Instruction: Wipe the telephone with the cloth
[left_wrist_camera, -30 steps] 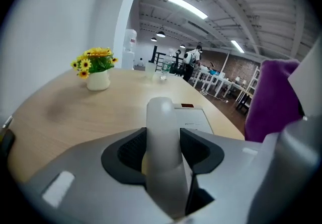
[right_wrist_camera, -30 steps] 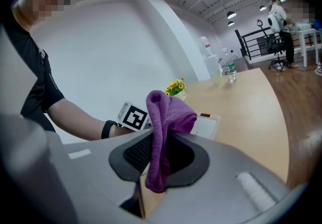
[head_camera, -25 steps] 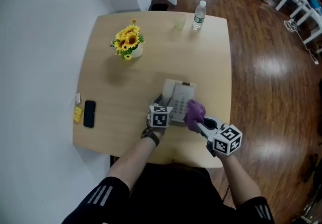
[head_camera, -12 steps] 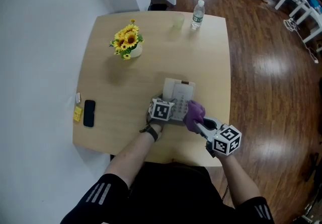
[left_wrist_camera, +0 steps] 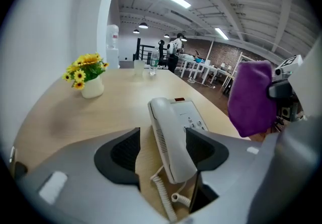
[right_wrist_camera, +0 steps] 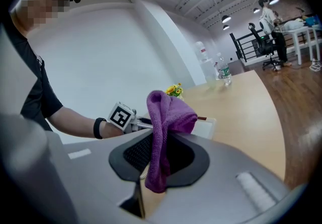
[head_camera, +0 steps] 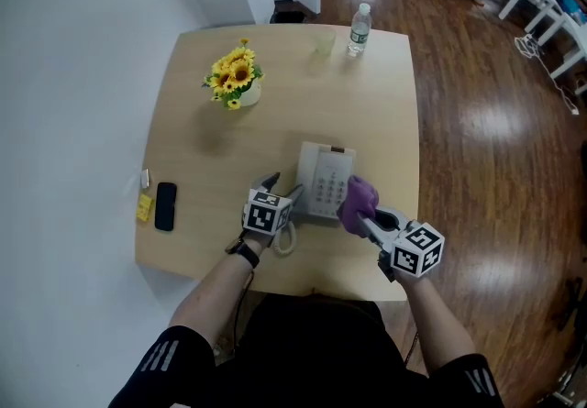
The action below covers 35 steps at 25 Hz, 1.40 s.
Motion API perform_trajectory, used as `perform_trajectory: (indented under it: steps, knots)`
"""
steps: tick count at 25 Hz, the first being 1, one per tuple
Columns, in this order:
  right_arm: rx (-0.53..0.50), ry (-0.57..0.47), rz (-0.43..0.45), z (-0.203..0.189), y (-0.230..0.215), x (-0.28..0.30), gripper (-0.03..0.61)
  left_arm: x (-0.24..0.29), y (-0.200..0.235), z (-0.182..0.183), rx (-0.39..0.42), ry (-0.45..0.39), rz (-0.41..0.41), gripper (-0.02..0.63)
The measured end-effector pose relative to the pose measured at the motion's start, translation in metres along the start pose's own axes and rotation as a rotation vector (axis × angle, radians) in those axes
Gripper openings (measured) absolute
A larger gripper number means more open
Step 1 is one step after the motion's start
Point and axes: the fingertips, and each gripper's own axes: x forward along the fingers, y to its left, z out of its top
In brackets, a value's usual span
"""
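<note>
A white telephone (head_camera: 323,179) sits on the wooden table (head_camera: 220,154), its handset (left_wrist_camera: 168,140) resting along its left side. My left gripper (head_camera: 282,187) is at the phone's near left corner. Its jaws are opening, with the handset's near end between them and the pads clear of it. In the left gripper view (left_wrist_camera: 163,140) the coiled cord (left_wrist_camera: 166,195) trails below. My right gripper (head_camera: 365,221) is shut on a purple cloth (head_camera: 356,201), held at the phone's near right edge. The cloth (right_wrist_camera: 165,117) hangs folded from the right gripper (right_wrist_camera: 161,142).
Sunflowers in a white pot (head_camera: 235,78) stand at the table's far left. A water bottle (head_camera: 359,28) and a clear cup (head_camera: 325,42) are at the far edge. A black mobile phone (head_camera: 165,205) and a yellow item (head_camera: 143,206) lie near the left edge.
My left gripper has drawn back from the telephone, leftward and toward me, with its jaws now spread. The right gripper and cloth have barely moved.
</note>
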Motion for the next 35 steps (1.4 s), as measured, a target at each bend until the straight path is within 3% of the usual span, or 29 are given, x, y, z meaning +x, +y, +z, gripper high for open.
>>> perform_trajectory:
  steps: [7, 16, 19, 25, 35]
  knots:
    - [-0.009, -0.027, -0.035, 0.008, 0.012, -0.002, 0.064, -0.088, -0.001, 0.008, 0.049, -0.149, -0.128, 0.185]
    - [-0.024, -0.059, -0.147, -0.011, 0.049, -0.025, 0.066, -0.171, -0.014, -0.015, 0.137, -0.219, -0.235, 0.159]
    - [-0.028, -0.080, -0.179, -0.020, 0.063, -0.036, 0.066, -0.184, -0.017, -0.026, 0.176, -0.234, -0.249, 0.121]
    - [-0.034, -0.102, -0.237, -0.037, 0.093, -0.060, 0.064, -0.201, -0.026, -0.039, 0.152, -0.254, -0.306, 0.121]
    - [-0.050, -0.125, -0.285, -0.041, 0.095, -0.092, 0.065, -0.214, -0.043, -0.034, 0.157, -0.296, -0.336, 0.121]
